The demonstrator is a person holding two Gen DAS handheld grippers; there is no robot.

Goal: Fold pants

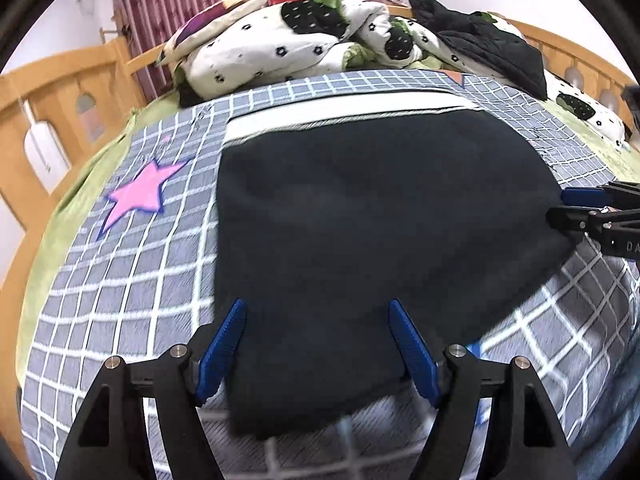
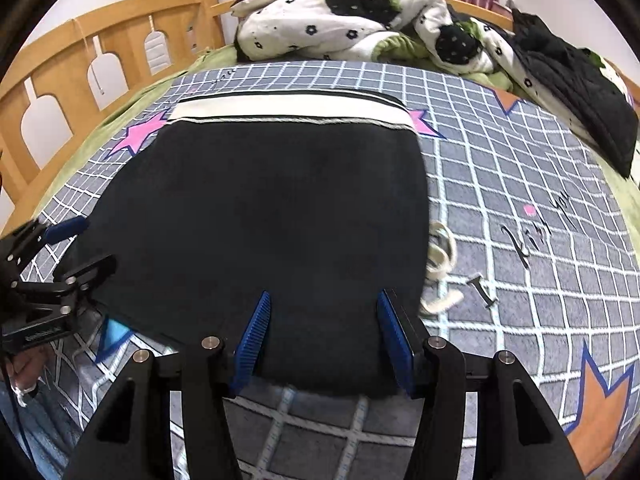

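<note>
The dark pants (image 1: 380, 248) lie folded into a squarish block in the middle of both views, on a grey checked bedspread (image 1: 120, 280) that covers the bed. Their pale waistband (image 1: 340, 114) runs along the far edge, toward the top of the frame. In the left wrist view the left gripper (image 1: 318, 350) sits at the bottom centre with its blue jaws apart, over the near edge of the pants; no fabric is pinched between them. The right gripper (image 2: 324, 340) shows the same at the bottom of its own view: jaws apart above the near hem, gripping nothing. A pink star (image 1: 142, 196) marks the bedspread at the left of the pants. A white cord (image 2: 440, 260) trails off their right side. A crumpled floral quilt (image 2: 344, 20) is heaped at the top.
</note>
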